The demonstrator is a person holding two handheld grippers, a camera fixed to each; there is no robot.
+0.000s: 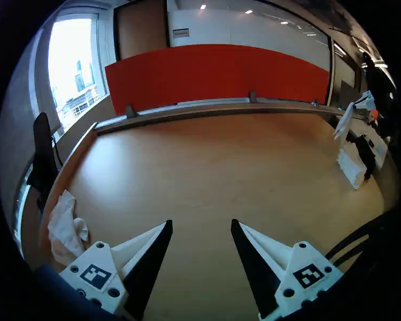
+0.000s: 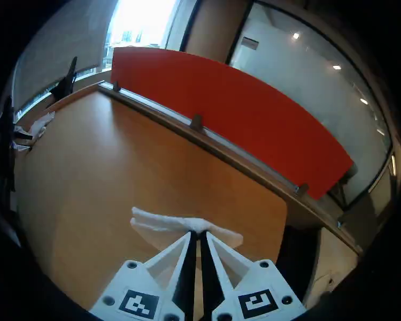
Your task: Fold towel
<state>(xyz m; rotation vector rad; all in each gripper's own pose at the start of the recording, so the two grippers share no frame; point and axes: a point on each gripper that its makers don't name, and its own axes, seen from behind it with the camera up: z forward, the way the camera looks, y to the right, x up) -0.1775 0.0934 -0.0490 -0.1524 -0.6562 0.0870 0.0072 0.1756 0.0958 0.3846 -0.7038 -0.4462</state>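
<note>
Right now the left tongs [image 1: 200, 222] are hanging released above the wooden surface [image 1: 211, 160], while the right tongs [image 2: 198, 234] are clenching on the near edge of the white towel [image 2: 163, 220], which is lying folded near the surface's corner, and a crumpled cloth [image 1: 67, 227] is sitting by the opposite edge.

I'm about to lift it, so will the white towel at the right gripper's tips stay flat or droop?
Probably droops: the towel shows soft folds, so it looks floppy. Likely light, being thin cloth. It may slip out, since the right gripper pinches just its edge.
</note>
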